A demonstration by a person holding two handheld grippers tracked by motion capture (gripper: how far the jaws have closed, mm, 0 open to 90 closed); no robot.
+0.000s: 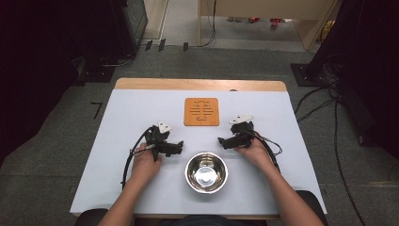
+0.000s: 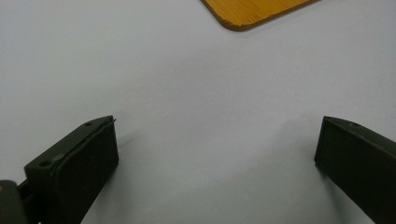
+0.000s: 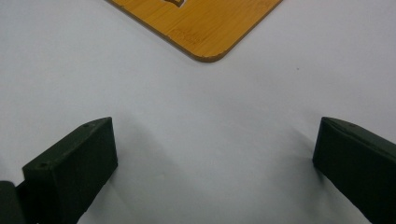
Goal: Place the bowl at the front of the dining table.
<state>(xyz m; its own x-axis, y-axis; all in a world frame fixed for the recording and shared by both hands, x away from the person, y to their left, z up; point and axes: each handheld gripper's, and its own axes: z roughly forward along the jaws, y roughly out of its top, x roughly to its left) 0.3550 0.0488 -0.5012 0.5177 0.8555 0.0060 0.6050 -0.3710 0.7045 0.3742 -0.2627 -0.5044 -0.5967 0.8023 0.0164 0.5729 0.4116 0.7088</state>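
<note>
Nearest the camera, at the near middle of the table (image 1: 141,101): a shiny steel bowl (image 1: 206,172), upright and hollow side up, just inside the near edge, between the two forearms. No brand, label or readable writing anywhere on it, nor on the pale table cover.

Left of the bowl, close but apart from it: the left tool (image 1: 177,149), lying on the table under the left hand (image 1: 145,165), pointing right toward the middle. Jaws released and spread wide in the left gripper view (image 2: 217,149), bare table between them, nothing gripped.

Right of the bowl, also near but not touching: the right tool (image 1: 222,141), under the right hand (image 1: 254,150), pointing left toward the middle. Jaws likewise released and wide apart in the right gripper view (image 3: 215,149), gripping nothing.

Farther off, centred on the table: a square wooden trivet (image 1: 201,111) with rounded corners and a pattern of cut slots; no legible lettering. Rounded corners of it seen at the top of both gripper views (image 2: 254,11) (image 3: 201,28).

Open room: bare surface between the trivet and the two tools, wide free strips along the left and right edges, a free band at the far edge where a wooden rim shows. Tight only at the near edge, around the bowl and forearms.
</note>
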